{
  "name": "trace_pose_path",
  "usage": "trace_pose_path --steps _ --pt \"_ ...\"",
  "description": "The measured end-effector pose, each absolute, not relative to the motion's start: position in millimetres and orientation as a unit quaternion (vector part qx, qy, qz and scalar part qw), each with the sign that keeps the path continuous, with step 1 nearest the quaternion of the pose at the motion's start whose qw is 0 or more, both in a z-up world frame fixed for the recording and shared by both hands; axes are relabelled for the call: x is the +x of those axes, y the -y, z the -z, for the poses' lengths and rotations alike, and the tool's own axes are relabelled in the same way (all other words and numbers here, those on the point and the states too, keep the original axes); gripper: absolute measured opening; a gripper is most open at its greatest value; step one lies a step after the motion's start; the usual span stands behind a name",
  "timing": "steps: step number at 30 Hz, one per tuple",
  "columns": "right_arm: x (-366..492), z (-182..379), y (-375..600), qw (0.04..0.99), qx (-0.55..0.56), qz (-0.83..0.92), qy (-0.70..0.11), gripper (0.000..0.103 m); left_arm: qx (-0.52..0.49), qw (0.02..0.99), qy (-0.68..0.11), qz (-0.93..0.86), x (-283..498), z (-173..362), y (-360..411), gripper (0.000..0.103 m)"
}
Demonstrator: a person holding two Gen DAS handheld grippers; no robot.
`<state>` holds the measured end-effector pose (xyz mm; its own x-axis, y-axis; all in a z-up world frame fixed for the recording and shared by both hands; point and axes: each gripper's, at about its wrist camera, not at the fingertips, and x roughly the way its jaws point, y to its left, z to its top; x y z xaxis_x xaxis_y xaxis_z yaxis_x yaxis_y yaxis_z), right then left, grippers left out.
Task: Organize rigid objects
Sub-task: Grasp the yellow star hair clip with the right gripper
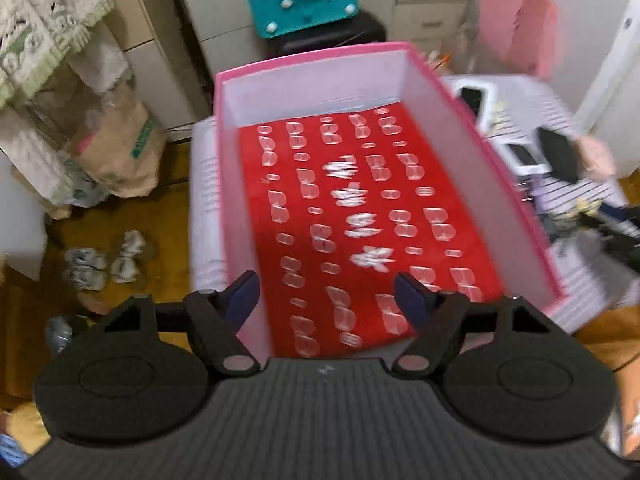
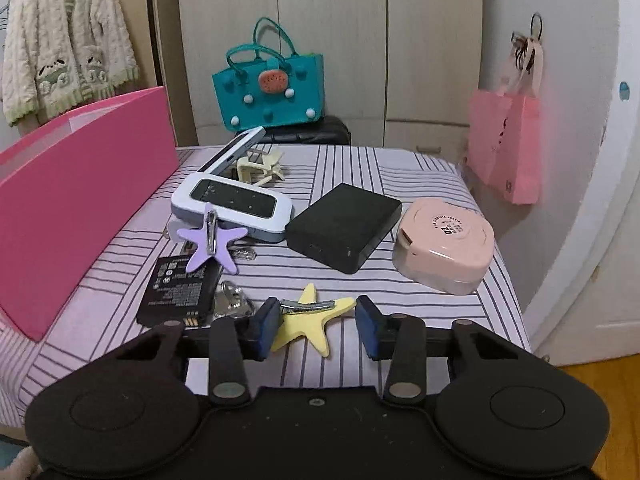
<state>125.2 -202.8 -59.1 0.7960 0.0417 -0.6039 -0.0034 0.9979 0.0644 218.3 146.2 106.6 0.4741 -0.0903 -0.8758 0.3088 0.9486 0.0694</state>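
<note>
Here, the pink box [image 1: 436, 128] with its red patterned floor fills my left view, sitting on the striped bed [image 2: 400, 176]; my left claw [image 1: 326, 298] hangs over its near end, jaws apart and empty. The black case [image 2: 344, 226] lies at twelve o'clock from my right claw [image 2: 318, 322], the pink case [image 2: 444, 246] at one o'clock. The yellow star clip [image 2: 308, 326] lies between my right fingers, touching the left pad, the right pad clear.
</note>
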Motion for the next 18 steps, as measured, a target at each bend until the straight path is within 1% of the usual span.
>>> trace_pose_path --steps 3,4,5,6,7,8,9,10,11,13,14,17,18 --pt "137 57 207 0.94 0.046 -0.016 -0.337 0.047 0.113 0.837 -0.522 0.117 245 -96 -153 0.063" --pt "140 55 208 0.938 0.051 -0.017 -0.342 0.047 0.114 0.835 -0.526 0.112 250 -93 -154 0.062" --pt "143 53 208 0.937 0.056 -0.02 -0.345 0.047 0.131 0.837 -0.52 0.108 252 -93 -151 0.061" --pt "145 50 209 0.936 0.061 -0.024 -0.347 0.047 0.147 0.837 -0.517 0.104 254 -93 -148 0.056" --pt "147 47 208 0.935 0.062 -0.026 -0.349 0.047 0.154 0.835 -0.518 0.105 255 -93 -146 0.054" --pt "149 43 207 0.935 0.06 -0.027 -0.349 0.047 0.158 0.834 -0.518 0.108 256 -93 -146 0.048" --pt "151 38 205 0.936 0.057 -0.026 -0.347 0.047 0.161 0.832 -0.52 0.11 259 -91 -145 0.034" --pt "152 32 204 0.937 0.053 -0.028 -0.344 0.047 0.166 0.828 -0.524 0.111 261 -89 -146 0.025" --pt "153 25 202 0.938 0.05 -0.031 -0.341 0.047 0.167 0.823 -0.532 0.11 264 -86 -147 0.012" --pt "156 10 200 0.94 0.048 -0.041 -0.335 0.047 0.156 0.817 -0.545 0.106 269 -81 -153 0.01" --pt "158 0 196 0.942 0.045 -0.049 -0.33 0.047 0.152 0.817 -0.547 0.104 272 -79 -156 0.001" --pt "167 -28 183 0.944 0.035 -0.084 -0.318 0.047 0.14 0.818 -0.549 0.094 278 -80 -163 0.002" --pt "170 -38 176 0.944 0.03 -0.098 -0.314 0.047 0.137 0.819 -0.549 0.093 278 -82 -164 0.004"
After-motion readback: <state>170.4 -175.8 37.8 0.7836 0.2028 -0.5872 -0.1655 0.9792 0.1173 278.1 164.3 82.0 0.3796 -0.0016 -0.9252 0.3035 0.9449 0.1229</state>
